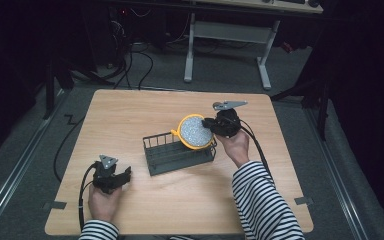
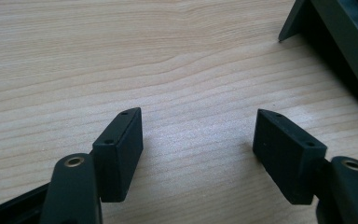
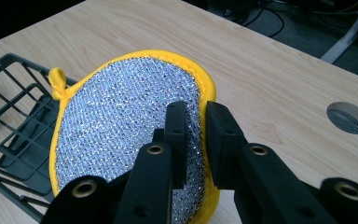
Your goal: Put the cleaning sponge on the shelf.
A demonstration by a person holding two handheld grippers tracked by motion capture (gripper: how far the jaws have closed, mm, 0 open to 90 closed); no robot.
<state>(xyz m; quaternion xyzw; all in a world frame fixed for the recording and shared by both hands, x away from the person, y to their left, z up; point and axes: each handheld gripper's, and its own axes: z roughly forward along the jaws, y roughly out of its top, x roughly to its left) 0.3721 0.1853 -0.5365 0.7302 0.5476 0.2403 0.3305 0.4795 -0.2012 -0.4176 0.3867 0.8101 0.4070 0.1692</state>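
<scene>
While my right hand reaches forward over the middle of the table, my right gripper has its jaws closed on the edge of a round scrubbing pad, which it holds upright on its rim. My striped sleeve comes in from the near edge. My left hand rests low near the front left corner, and my left gripper points across the bare wood with its jaws wide apart and nothing between them.

Seen from above, the pad hangs over the right end of a dark wire rack, which sits near the table's centre. Whether the pad touches the rack I cannot tell. Open wood lies all around the rack, widest toward the far edge and on the left side. In the left gripper view a corner of the rack shows at the upper right, well apart from those jaws.

The pad has a glittering silver mesh face, a bright yellow border and a small yellow loop at one edge.
</scene>
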